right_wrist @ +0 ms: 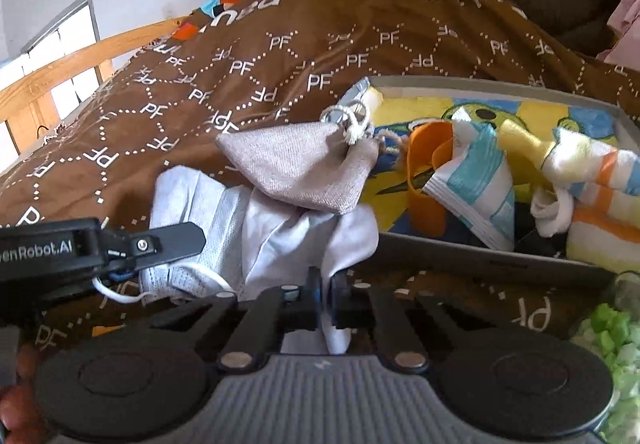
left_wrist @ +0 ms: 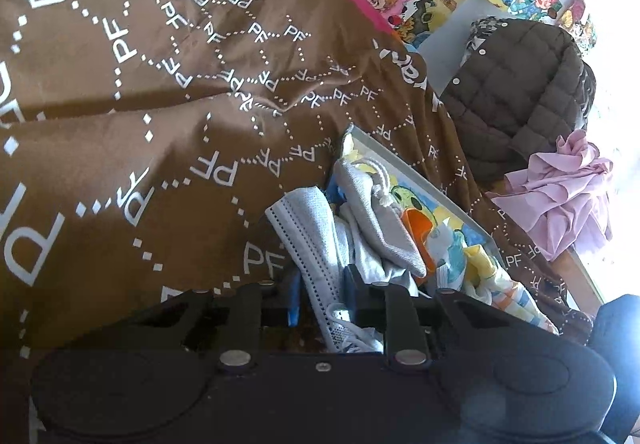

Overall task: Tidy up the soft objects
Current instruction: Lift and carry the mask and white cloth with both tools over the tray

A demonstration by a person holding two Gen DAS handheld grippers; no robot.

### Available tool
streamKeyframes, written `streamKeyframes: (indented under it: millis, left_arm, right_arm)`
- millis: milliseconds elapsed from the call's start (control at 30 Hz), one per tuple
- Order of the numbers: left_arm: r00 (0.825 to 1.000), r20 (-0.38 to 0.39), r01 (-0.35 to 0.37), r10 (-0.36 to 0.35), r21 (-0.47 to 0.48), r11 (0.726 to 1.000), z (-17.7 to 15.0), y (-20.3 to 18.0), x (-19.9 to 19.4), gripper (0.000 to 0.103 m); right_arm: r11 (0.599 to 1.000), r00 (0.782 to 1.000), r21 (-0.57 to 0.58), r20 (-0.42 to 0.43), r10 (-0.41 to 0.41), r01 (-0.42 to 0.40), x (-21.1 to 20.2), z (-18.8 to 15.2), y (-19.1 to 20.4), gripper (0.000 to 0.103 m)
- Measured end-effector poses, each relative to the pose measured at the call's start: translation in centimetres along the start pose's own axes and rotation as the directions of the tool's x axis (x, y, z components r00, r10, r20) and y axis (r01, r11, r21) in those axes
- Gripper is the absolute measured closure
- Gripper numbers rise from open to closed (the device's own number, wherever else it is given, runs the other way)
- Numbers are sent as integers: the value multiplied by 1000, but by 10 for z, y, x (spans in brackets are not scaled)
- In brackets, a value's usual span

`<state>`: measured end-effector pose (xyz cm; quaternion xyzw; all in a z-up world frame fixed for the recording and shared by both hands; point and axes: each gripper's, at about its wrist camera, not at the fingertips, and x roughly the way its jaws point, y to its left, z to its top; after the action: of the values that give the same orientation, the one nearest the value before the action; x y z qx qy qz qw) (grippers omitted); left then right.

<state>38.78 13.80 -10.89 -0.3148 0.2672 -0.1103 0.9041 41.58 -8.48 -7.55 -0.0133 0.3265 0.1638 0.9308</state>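
A grey face mask [left_wrist: 308, 240] lies on the brown bed cover at the near corner of a shallow tray [right_wrist: 480, 260]. My left gripper [left_wrist: 322, 296] is shut on the mask; it shows from the side in the right wrist view [right_wrist: 160, 244], on the mask [right_wrist: 208, 212]. My right gripper [right_wrist: 325, 296] is shut on a pale grey cloth [right_wrist: 320, 240] that overlaps the mask. A grey drawstring pouch [right_wrist: 304, 168] rests on the cloth and the tray's corner; it also shows in the left wrist view [left_wrist: 380, 212]. Striped cloths [right_wrist: 592, 212] and an orange piece [right_wrist: 428, 180] lie in the tray.
A brown cover printed with PF [left_wrist: 140, 104] spreads over the bed. A wooden bed rail [right_wrist: 60, 72] runs at the left. A dark quilted jacket [left_wrist: 516, 84] and a pink cloth [left_wrist: 560, 196] lie beyond the tray. Green foam bits [right_wrist: 612, 332] sit at the right.
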Motion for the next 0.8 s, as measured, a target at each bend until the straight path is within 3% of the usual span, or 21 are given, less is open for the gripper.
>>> streamKeyframes:
  millis: [333, 800]
  left_arm:
    - [998, 66, 17, -20, 46, 999, 9, -23, -21, 87]
    - [985, 142, 84, -102, 125, 989, 17, -76, -61, 87]
  right_arm:
    - [997, 993, -70, 118, -17, 25, -51, 9, 11, 100]
    - [994, 963, -84, 265, -49, 73, -160, 34, -6, 100]
